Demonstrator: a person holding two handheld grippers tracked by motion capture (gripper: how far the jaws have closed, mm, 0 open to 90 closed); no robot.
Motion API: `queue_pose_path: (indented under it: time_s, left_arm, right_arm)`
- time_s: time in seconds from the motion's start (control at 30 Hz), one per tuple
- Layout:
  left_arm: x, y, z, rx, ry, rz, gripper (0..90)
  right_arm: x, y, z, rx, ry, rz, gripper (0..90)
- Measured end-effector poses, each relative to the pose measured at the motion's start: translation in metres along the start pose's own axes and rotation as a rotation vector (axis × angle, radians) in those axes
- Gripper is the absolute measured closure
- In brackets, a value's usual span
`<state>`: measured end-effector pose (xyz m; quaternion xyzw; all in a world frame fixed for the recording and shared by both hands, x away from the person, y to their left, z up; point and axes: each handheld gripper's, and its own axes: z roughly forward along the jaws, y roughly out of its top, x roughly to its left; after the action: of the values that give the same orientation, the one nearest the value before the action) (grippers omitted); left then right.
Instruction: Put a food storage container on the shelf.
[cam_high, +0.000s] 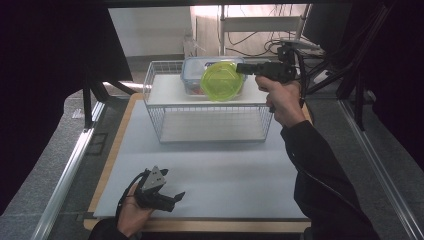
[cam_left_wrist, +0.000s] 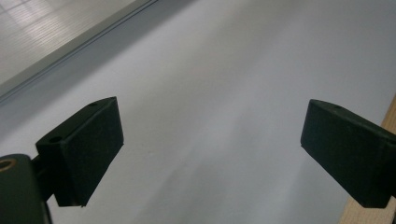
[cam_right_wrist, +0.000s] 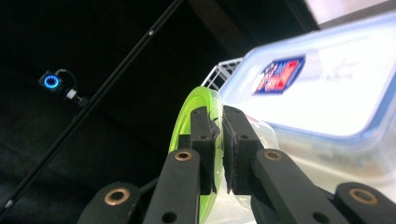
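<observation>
The lid (cam_high: 221, 81) is round, translucent green plastic, held on edge above the wire rack (cam_high: 207, 102), just in front of a clear box (cam_high: 192, 75) with a blue rim. The right gripper (cam_right_wrist: 219, 151) is clenched on the lid's rim, its jaws almost together. The left gripper (cam_left_wrist: 210, 154) is released, jaws wide apart, over the smooth white mat (cam_high: 225, 170) near the front edge.
</observation>
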<state>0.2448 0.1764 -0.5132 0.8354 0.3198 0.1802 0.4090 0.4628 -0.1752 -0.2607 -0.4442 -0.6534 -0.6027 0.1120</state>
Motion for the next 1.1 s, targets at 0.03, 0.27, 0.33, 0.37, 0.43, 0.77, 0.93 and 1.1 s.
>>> queue_pose_path:
  time_s: [0.03, 0.27, 0.33, 0.37, 0.43, 0.77, 0.93, 1.1]
  left_arm:
    - [0.000, 0.000, 0.000, 0.000, -0.001, 0.000, 5.8]
    - [0.000, 0.000, 0.000, -0.007, -0.008, -0.004, 5.8]
    - [0.000, 0.000, -0.001, -0.009, -0.011, -0.004, 5.8]
    - [0.000, 0.000, -0.001, -0.010, -0.013, -0.004, 5.8]
    - [0.000, 0.000, -0.001, -0.012, -0.017, -0.005, 5.9]
    - [0.000, -0.001, -0.001, -0.012, -0.029, -0.004, 6.0]
    - [-0.001, 0.000, 0.000, -0.006, -0.031, 0.000, 6.1]
    - [-0.001, 0.000, 0.000, -0.003, -0.029, 0.006, 6.1]
  right_arm:
    - [0.001, 0.003, 0.001, -0.007, -0.001, 0.005, 84.4]
    - [0.000, 0.024, 0.014, -0.059, -0.022, 0.021, 84.4]
    - [-0.002, 0.030, 0.018, -0.075, -0.029, 0.025, 84.4]
    - [-0.003, 0.032, 0.021, -0.082, -0.033, 0.029, 84.4]
    - [-0.006, 0.037, 0.025, -0.095, -0.044, 0.040, 84.3]
    - [-0.020, 0.047, 0.036, -0.149, -0.086, 0.054, 82.5]
    - [-0.020, 0.044, 0.036, -0.151, -0.187, -0.011, 77.2]
    - [-0.022, 0.042, 0.035, -0.145, -0.236, -0.053, 69.3]
